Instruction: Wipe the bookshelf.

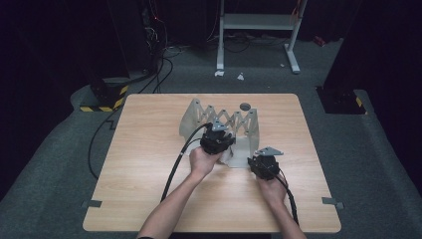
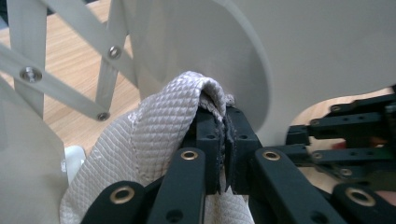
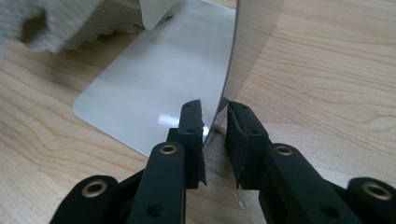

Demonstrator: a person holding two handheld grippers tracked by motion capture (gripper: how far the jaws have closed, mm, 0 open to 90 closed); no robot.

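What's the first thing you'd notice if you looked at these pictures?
Probably the pale grey folding rack with criss-cross bars, standing mid-table on the wooden table. Next, the left gripper pinching a fold of quilted whitish cloth right beside the rack's side panel. Then the right gripper, with its jaws set either side of the thin edge of the rack's other panel.

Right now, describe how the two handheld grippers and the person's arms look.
Both the left gripper and the right gripper are black, blocky units, each topped by a grey three-cornered plate. A thick black cable trails from each towards the person. Up close, the jaws are black linkage bars with brass-coloured rivets and flat, rough-edged pads. The forearms are bare; no sleeves are visible.
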